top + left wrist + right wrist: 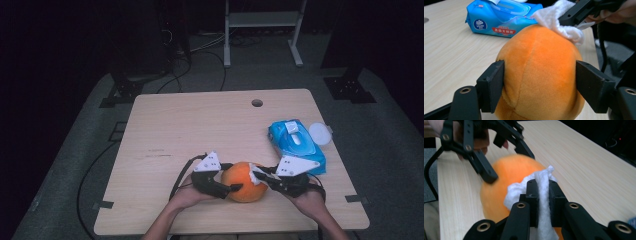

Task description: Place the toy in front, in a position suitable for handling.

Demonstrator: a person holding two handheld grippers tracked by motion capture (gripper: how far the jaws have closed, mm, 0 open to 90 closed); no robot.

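Two claws are met at an orange plush ball (244, 182) on the bench (200, 130), toward six o'clock. It is clamped by the left claw (540, 86); a white wipe (544, 195) is pinched against it by the right claw (541, 192).

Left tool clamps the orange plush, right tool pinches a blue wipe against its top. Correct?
Not quite: the wipe is white, not blue. The right gripper view shows it pinched in the right tool. Blue is the wipe pack behind on the table. The left tool does clamp the orange plush, wipe against its top.
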